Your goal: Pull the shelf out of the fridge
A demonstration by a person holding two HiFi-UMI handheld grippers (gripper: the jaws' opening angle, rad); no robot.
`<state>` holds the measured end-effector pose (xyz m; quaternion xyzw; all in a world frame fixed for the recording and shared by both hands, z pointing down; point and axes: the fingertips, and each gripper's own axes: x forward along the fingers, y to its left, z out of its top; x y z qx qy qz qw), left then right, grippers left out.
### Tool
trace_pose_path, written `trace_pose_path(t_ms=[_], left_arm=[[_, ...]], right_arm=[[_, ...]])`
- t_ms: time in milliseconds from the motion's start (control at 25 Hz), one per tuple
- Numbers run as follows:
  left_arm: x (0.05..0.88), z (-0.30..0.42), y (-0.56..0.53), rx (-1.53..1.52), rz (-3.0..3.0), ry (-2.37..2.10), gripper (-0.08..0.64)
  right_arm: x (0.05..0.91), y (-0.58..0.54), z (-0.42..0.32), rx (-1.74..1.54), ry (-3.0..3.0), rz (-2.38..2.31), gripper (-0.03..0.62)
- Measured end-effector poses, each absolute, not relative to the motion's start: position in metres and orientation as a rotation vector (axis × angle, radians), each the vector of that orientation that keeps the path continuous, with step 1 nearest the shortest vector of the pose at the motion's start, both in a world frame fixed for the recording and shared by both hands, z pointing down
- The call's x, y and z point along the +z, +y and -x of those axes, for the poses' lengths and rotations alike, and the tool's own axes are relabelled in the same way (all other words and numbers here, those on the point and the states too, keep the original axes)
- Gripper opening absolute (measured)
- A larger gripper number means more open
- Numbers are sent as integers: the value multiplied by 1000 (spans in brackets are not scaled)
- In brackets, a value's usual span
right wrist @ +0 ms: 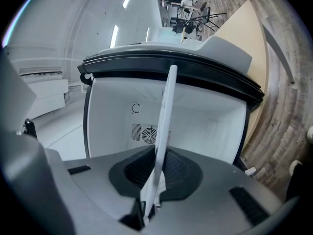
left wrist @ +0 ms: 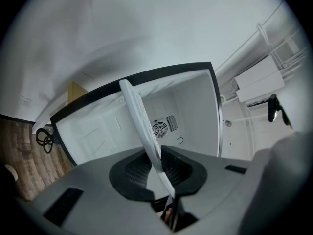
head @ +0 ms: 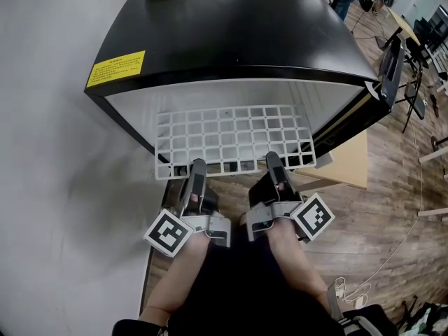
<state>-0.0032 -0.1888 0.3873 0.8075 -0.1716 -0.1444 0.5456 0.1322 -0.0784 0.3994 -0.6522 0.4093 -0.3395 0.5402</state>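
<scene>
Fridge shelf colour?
It's a white plastic grid shelf, clearest in the head view.

Glossy black fridge (head: 245, 26) – shelf (head: 234, 135) matt white, probably plastic – wood-grain floor (head: 392, 208).

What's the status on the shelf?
Left gripper and right gripper shut on shelf front edge. Shelf partly out of fridge. Nothing seen blocking.

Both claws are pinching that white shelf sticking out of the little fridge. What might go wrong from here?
The left gripper and right gripper pinch only the thin front edge of the shelf, so it might slip or sag once it leaves the fridge. If one side pulls harder, the shelf could skew and jam against the inner walls.
</scene>
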Motion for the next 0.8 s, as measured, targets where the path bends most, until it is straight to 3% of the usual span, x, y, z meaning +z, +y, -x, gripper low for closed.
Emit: trace_pose_path(t_ms=[800], left_arm=[[391, 5, -186, -298, -2031, -344, 65]], right_arm=[[396, -79, -129, -788, 1098, 1603, 25]])
